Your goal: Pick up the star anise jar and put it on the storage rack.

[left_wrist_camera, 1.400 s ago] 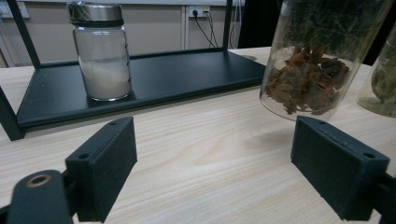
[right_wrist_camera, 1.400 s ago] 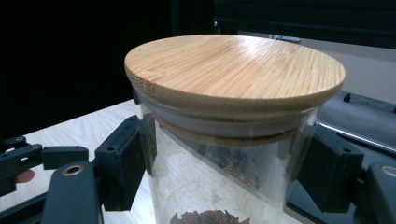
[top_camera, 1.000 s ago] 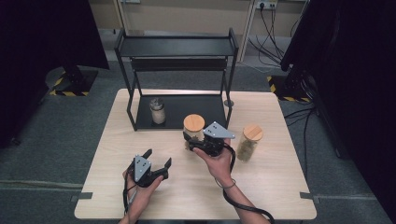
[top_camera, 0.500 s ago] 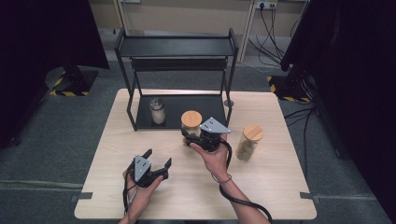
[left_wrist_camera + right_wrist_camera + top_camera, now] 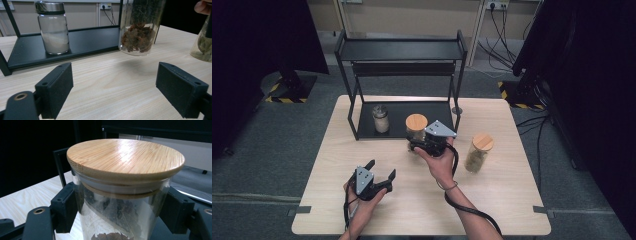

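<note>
Here, jar (image 5: 120,195) clamped within right gripper (image 5: 120,217)

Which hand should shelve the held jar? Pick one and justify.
Right. The right gripper is shut on the jar, lifted off the table beside the rack. The left gripper sits open and empty, nearer the table's front edge.

A metal-lidded jar (image 5: 380,118) of white powder stands on the black rack (image 5: 399,50); a leaf-filled jar (image 5: 478,152) stands apart.

I see a pale wooden bench (image 5: 492,200) carrying a black rack (image 5: 399,50) at its far edge and a wooden-lidded jar of leaves (image 5: 478,152) toward the right edge.
</note>
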